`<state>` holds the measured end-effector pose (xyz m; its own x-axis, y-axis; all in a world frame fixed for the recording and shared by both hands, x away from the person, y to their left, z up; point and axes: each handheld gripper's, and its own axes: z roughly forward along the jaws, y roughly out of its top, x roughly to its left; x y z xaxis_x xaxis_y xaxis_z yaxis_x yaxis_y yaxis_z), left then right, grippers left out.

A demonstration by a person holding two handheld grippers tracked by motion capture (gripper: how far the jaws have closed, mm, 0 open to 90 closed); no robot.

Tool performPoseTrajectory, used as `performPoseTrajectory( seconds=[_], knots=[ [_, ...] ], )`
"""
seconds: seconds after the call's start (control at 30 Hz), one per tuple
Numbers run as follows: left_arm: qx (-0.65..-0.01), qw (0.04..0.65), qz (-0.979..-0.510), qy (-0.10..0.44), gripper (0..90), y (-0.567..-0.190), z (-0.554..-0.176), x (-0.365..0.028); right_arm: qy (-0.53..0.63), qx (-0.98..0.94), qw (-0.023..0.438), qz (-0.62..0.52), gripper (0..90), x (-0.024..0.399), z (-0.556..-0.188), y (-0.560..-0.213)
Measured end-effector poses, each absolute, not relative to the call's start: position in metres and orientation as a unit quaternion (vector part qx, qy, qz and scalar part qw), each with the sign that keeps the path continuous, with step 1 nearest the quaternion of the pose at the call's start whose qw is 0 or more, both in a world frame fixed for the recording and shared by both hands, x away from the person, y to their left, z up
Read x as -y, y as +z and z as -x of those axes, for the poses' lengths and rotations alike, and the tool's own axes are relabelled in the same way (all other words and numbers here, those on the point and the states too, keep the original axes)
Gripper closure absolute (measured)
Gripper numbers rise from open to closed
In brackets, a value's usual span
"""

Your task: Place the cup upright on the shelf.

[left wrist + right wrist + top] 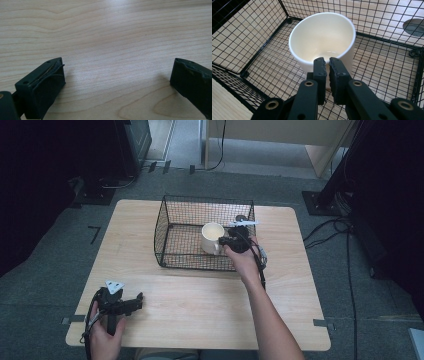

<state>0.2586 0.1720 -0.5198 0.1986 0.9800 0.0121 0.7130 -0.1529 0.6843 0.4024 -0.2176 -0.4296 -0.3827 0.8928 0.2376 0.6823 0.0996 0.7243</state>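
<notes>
Mug sat upright inside wire basket, toward its 3 o'clock side. Right gripper had jaws pinched nearly together on the mug's near wall or handle, probably for lifting. Left gripper idled wide open, empty, over table at 7 o'clock.
</notes>
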Motion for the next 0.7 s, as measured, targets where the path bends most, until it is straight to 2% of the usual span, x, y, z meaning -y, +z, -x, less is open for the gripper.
performPoseTrajectory(
  seconds=[0.47,0.7],
  knots=[
    [-0.586,0.281,-0.722,0.237,0.0,-0.52,-0.259,-0.172,0.414,-0.724,0.139,-0.534,83.4,0.218,-0.395,-0.424],
    [-0.586,0.281,-0.722,0.237,0.0,-0.52,-0.259,-0.172,0.438,-0.728,0.14,-0.509,71.0,0.217,-0.377,-0.412]
  ],
)
